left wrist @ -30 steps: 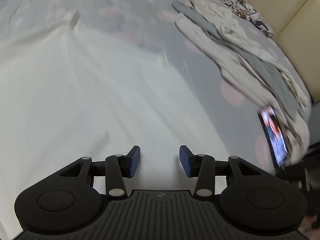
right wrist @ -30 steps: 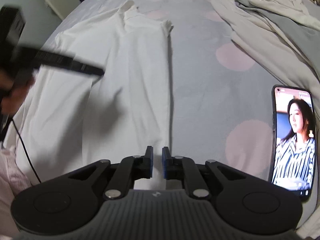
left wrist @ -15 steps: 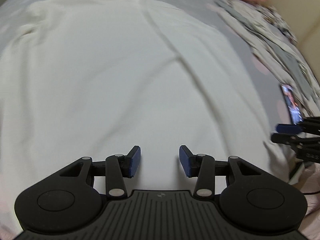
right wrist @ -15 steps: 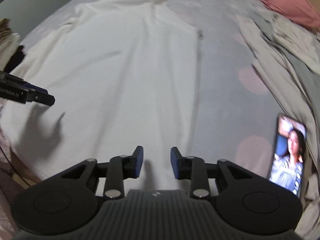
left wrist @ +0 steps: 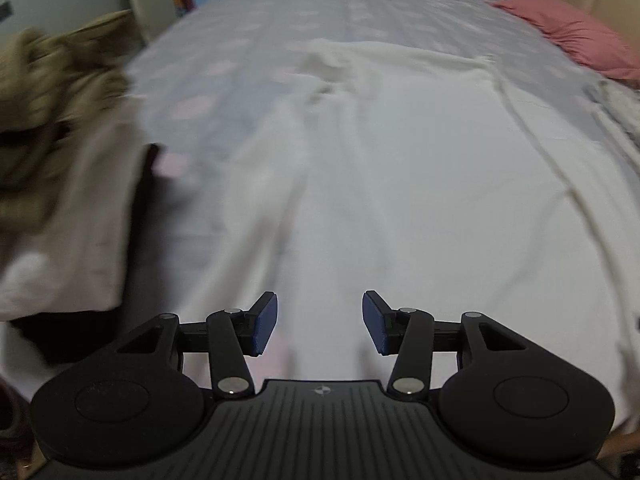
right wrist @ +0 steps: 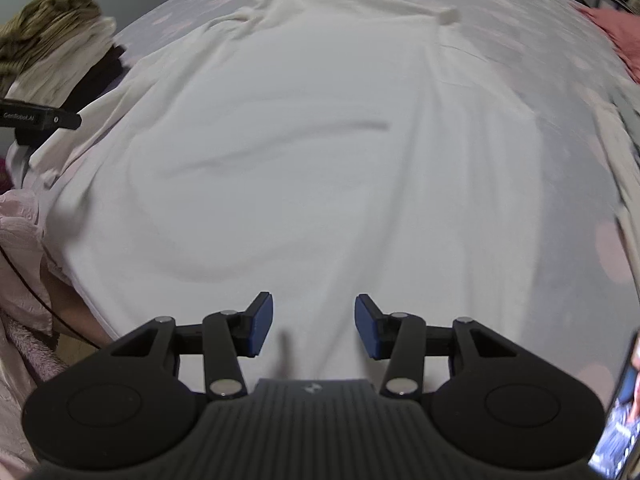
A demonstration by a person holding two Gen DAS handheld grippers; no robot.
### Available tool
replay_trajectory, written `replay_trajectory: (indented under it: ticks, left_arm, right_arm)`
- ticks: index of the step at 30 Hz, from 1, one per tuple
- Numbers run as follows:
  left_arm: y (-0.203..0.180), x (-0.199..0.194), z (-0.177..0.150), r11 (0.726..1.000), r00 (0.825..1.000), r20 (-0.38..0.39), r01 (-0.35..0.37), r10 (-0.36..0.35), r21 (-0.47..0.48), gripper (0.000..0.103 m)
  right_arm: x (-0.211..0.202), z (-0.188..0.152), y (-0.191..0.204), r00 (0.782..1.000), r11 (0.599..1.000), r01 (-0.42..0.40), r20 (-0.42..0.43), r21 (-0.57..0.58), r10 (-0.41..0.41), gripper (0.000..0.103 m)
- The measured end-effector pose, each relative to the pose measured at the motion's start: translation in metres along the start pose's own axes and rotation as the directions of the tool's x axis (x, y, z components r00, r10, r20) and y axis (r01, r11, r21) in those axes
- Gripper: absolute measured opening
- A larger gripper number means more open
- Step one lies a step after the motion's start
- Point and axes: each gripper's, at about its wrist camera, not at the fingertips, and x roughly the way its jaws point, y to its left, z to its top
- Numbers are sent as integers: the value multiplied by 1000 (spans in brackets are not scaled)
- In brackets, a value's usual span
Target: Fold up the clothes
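Note:
A white long-sleeved garment (right wrist: pixel 312 168) lies spread flat on the bed, collar at the far end. In the left wrist view the same white garment (left wrist: pixel 400 184) fills the middle, its left sleeve running along the left side. My left gripper (left wrist: pixel 319 326) hovers open over the near hem, nothing between its blue pads. My right gripper (right wrist: pixel 314 326) is also open above the hem, holding nothing. The tip of the left gripper (right wrist: pixel 60 120) pokes in at the left edge of the right wrist view.
A stack of folded clothes (left wrist: pixel 52 160) sits at the bed's left edge, also the folded clothes (right wrist: pixel 52 44) in the right view. A pink pillow (left wrist: pixel 576 32) lies far right. A lit phone (right wrist: pixel 620 412) rests near right. Unfolded garments (right wrist: pixel 616 148) lie along the right side.
Both views have swung left toward the garment's left side and the stack of clothes. The right gripper went from shut to wide open. The left stayed open.

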Motion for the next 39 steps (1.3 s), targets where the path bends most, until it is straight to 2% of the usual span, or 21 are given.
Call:
replay_trajectory:
  ticks: [3,6,11,15,16,19,20,21,23,25,28,31,35,39]
  left_arm:
    - [20,7,-8,998,998,-12,-57,57,-14,45]
    - [31,16,-14,998,998,-16,-54,54,-8,45]
    - [24,38,-9,997,999,19,-41,40,65,45]
    - [13,64,2,988,997,39,-71,66,134,43]
    - [13,72,7,988,997,34,-73,69,137,41]
    - [17,93,21,989,998,5,-63,63,135,21]
    - [19,99,27,989,998,-6,-57,59,133,8]
    - [23,102,33,991,998,-14,-62,64,119,1]
    - [33,97,44,994,997,-11,-70,71,80,0]
    - [42,83,54,994,996,25,-90,88,61,0]
    - [53,50,66,988,982,124,-148,143,32,0]
    - [65,19,76,983,958,222,-177,183,-45,0]
    - [83,-6,91,970,920,324,-171,220,-173,0]
    - [91,-28,103,958,877,416,-148,242,-246,0]
  right_arm:
    - [8,12,13,1000,999,-17,-11,-37,16,49]
    - [16,23,27,999,997,-34,-23,-73,32,49]
    - [31,42,47,998,990,-58,-46,-125,52,49]
    - [44,53,54,996,988,-69,-67,-137,60,50]
    - [48,55,54,996,988,-70,-73,-137,60,51]
    - [56,58,51,994,989,-71,-90,-128,60,51]
    - [58,60,49,994,990,-73,-94,-124,62,51]
    - [61,63,48,993,990,-77,-99,-119,65,52]
    - [65,71,43,992,990,-84,-105,-114,73,54]
    - [70,82,37,992,990,-80,-110,-115,68,56]
    - [78,105,27,993,990,-65,-111,-121,51,56]
    - [88,134,18,994,991,-44,-107,-129,31,56]
    - [101,183,10,997,987,-6,-78,-162,-7,56]
    - [112,235,6,999,982,14,-31,-189,-20,55]
